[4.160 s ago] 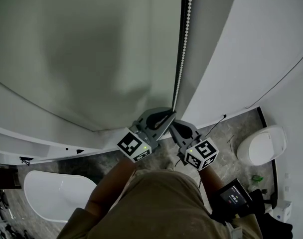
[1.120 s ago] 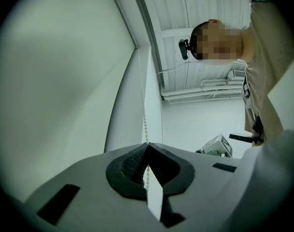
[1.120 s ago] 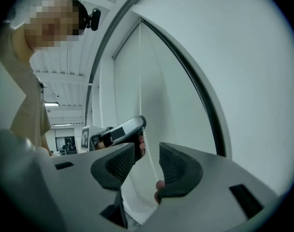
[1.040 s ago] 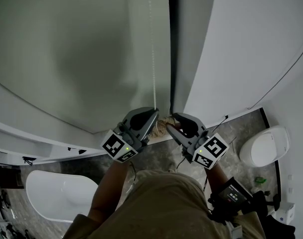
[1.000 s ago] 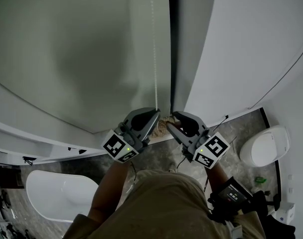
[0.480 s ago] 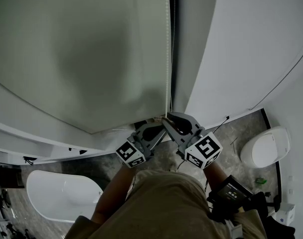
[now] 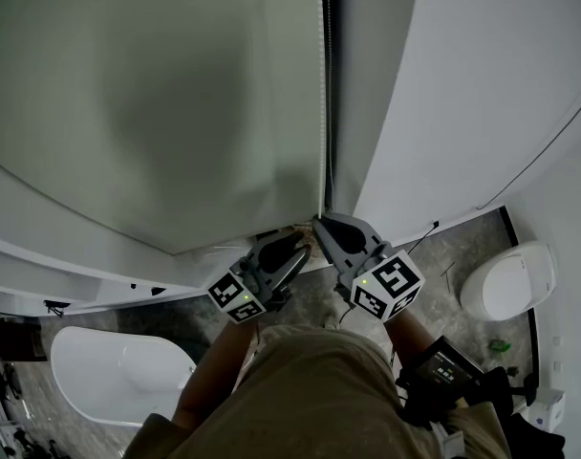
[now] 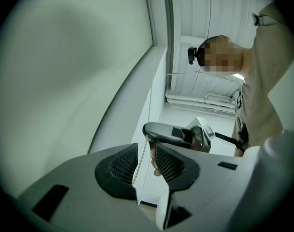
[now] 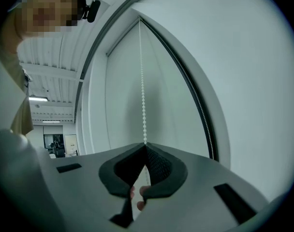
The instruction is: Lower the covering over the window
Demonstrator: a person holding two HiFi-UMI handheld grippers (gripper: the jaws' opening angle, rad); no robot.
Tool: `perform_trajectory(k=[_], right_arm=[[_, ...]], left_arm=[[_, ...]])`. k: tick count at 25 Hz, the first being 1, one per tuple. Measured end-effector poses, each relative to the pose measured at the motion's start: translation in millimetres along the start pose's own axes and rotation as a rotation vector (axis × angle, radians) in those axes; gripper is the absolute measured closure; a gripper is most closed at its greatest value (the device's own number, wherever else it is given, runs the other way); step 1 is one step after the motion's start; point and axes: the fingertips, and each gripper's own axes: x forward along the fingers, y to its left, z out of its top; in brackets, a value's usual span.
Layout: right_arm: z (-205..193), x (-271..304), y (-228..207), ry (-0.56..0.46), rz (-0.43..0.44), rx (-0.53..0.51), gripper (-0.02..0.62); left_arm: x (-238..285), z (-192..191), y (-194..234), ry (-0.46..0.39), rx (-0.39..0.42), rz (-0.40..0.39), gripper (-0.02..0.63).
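Roller blind (image 7: 157, 94), pale grey-green, fills the far left of my head view and hangs flat over the window. Its right edge runs straight beside a dark frame strip (image 7: 332, 84). Right of that strip, a bare white wall (image 7: 482, 84) leaves my right hand free space. The grey floor (image 7: 443, 256) lies well below me, with a white bathtub (image 7: 109, 381) at the left and a white toilet (image 7: 505, 280) at the right, both well apart from my arms. My right claw (image 7: 321, 224) sits farther out, at the foot of the blind's right edge. Its jaws have just been closing and now pinch the bead chain (image 9: 142, 105), which rises taut from their tips. My left claw (image 7: 298, 245) is just beside it on the near side, almost touching. Its jaws have just been opening and stand partly apart, and the chain runs between the pads with neither one pressing it.
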Motion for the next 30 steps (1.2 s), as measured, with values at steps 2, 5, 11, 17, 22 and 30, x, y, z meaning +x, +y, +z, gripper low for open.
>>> perform_trajectory(k=[2,5,11,17,22,30], right_arm=[[-3,-1,-3,-0.002,-0.004,0.001,0.588],[-18,2,-9,0.033,-0.011,0.022,0.588],[-53,0,-4,0.087,0.017,0.073,0.588],[-54,0,4,0.071,0.043,0.092,0.588],[-65,-8,15,0.078,0.119,-0.017,0.542],[-12,-25,1,-0.099,0.096,0.081,0.410]], left_arm=[[-2,21,7,-0.056,0.011,0.019,0.499],[7,55,9,-0.095,0.065,0.020,0.497],[48,57,-5,0.071,0.263,-0.033,0.497],[47,45,0,0.062,0.228,0.005,0.588],[31,50,14,0.041,0.289,0.063,0.589],[24,29,9,0.065,0.297,0.062,0.589]])
